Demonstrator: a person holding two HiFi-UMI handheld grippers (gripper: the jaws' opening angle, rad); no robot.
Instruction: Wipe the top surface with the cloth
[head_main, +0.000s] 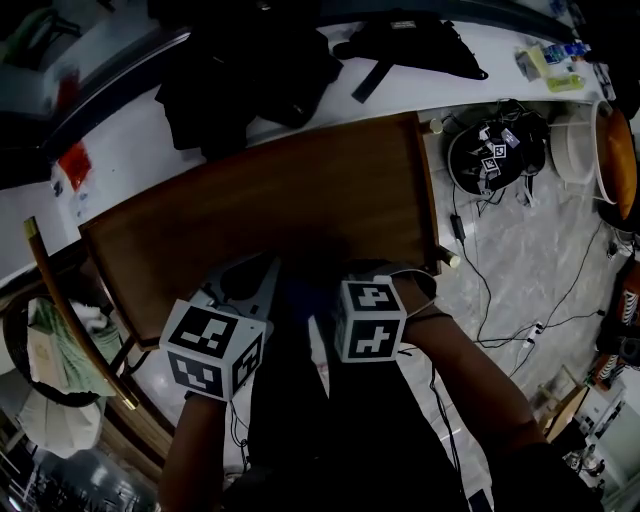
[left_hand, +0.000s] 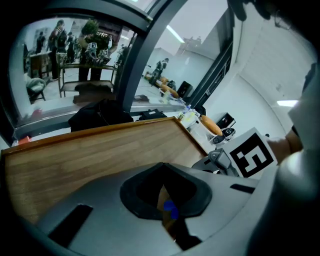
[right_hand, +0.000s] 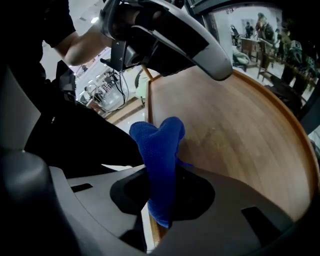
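Blue cloth (right_hand: 161, 150): clamped in the right claw (right_hand: 161, 194). Its jaws are pressed on the lower part of the fabric, and a folded lobe stands up out of them. The cloth sits right at the near edge of the wooden table (head_main: 300, 190). We cannot tell how much of it touches the wood.

Right claw: in the head view its marker cube (head_main: 370, 318) is at the near edge, toward the near right corner, with a hand and forearm behind it.

Left claw (left_hand: 167, 202): jaws drawn together with nothing gripped. Through the thin slit between them we see only wood and a speck of blue. Its marker cube (head_main: 213, 348) is just beside the right one, also at the near edge. The left claw's grey body points in over the table top.

Table top: bare brown wood with a raised rim.

Beyond the far edge: dark garments (head_main: 250, 70) lie heaped on a white surface.

Floor past the right edge:
- a black helmet (head_main: 495, 150) carrying small markers
- loose cables (head_main: 480, 280) on the pale tiles

Off the left edge: a wooden chair (head_main: 60, 310).
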